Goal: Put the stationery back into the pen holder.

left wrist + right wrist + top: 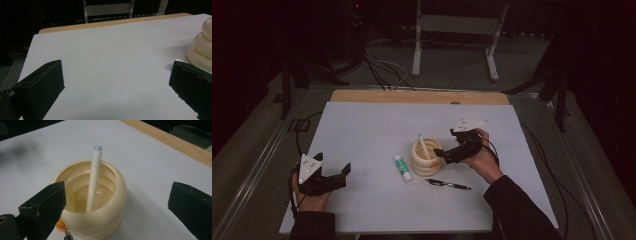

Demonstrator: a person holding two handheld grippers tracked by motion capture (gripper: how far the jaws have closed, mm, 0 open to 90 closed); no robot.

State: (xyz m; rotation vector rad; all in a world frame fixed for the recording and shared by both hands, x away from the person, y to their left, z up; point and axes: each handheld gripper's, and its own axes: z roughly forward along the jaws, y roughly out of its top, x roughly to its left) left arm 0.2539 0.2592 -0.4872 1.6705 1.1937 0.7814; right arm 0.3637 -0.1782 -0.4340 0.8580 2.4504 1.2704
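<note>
Cup (425, 157) stands mid-surface (362, 130) with a white pen (423, 145) leaning upright inside it. Right gripper (439, 152) hovers just right of the cup, jaws spread and empty. Left gripper (346, 170) rests well left of the cup, jaws spread; glue stick (402, 167) and black pen (448, 184) lie beside the cup.

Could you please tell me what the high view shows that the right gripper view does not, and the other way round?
High view alone: the glue stick and the black pen lying on the table, the left gripper open, both of the person's hands, and the floor stand beyond. Right gripper view alone: the inside of the cream ribbed cup, with the white pen leaning against its wall, and an orange bit at its base. Shared: the cup, the white pen, the right gripper open beside the cup, the white table top.
</note>
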